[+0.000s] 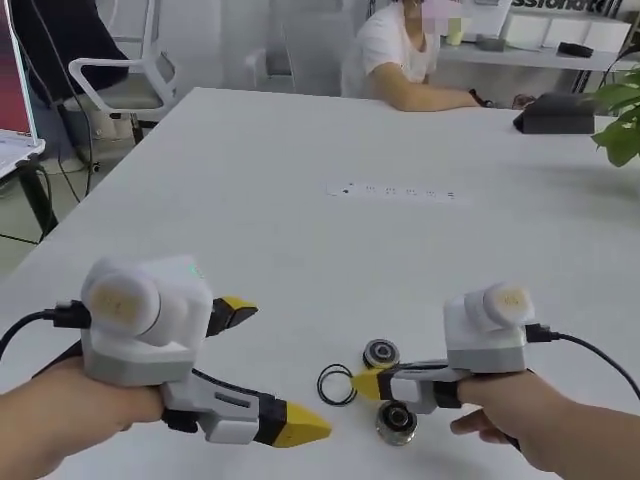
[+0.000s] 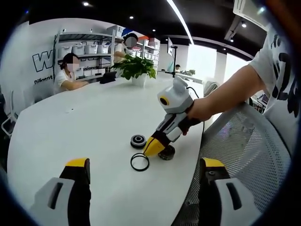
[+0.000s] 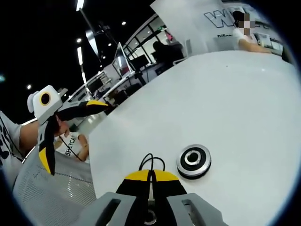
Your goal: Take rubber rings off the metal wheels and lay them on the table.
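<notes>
left gripper (image 1: pixel 275 369) jaws wide, empty | right gripper (image 1: pixel 365 383) jaws closed | I see rubber ring (image 1: pixel 335 385) flat just off its tips | wheel (image 1: pixel 381 352) beside the tips, second wheel (image 1: pixel 397 421) under the jaws

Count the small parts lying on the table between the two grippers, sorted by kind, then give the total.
Metal wheels: 2
Loose rubber rings: 1
Total: 3
</notes>
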The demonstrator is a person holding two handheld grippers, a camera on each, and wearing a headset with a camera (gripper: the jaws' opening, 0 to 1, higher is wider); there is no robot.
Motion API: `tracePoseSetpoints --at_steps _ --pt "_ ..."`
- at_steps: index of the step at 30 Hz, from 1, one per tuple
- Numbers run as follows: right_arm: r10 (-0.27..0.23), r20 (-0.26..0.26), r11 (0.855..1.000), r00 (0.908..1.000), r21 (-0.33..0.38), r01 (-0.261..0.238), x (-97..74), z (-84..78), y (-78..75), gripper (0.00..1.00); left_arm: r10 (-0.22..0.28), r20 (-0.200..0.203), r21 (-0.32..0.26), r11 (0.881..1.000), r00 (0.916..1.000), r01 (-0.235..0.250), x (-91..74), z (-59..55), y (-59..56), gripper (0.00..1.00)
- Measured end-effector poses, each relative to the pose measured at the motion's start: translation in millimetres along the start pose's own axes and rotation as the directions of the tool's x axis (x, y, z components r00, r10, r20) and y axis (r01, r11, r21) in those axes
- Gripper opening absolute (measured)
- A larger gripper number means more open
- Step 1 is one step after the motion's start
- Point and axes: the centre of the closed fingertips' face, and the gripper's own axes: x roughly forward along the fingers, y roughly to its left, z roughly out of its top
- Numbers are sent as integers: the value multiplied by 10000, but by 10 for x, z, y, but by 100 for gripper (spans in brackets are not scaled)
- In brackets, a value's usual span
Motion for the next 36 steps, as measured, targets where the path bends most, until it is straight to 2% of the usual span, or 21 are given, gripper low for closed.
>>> tracePoseSetpoints --at_steps 12,23,30,36 --pt "-357 26 9986 9994 379 356 -20 -7 -90 0 20 -46 -19 10000 10000 -20 2 -12 14 94" --pt "-628 -65 9976 9980 300 630 -24 -34 -147 1 41 -73 5 10000 10000 -40 8 -12 16 94" --pt "-619 -122 9978 9980 240 622 -45 -34 -148 3 59 -105 0 10000 9999 -59 8 -22 26 94" --pt "-530 153 9984 9985 203 527 -109 64 -102 3 47 -112 -100 9999 9999 -48 17 -20 47 93"
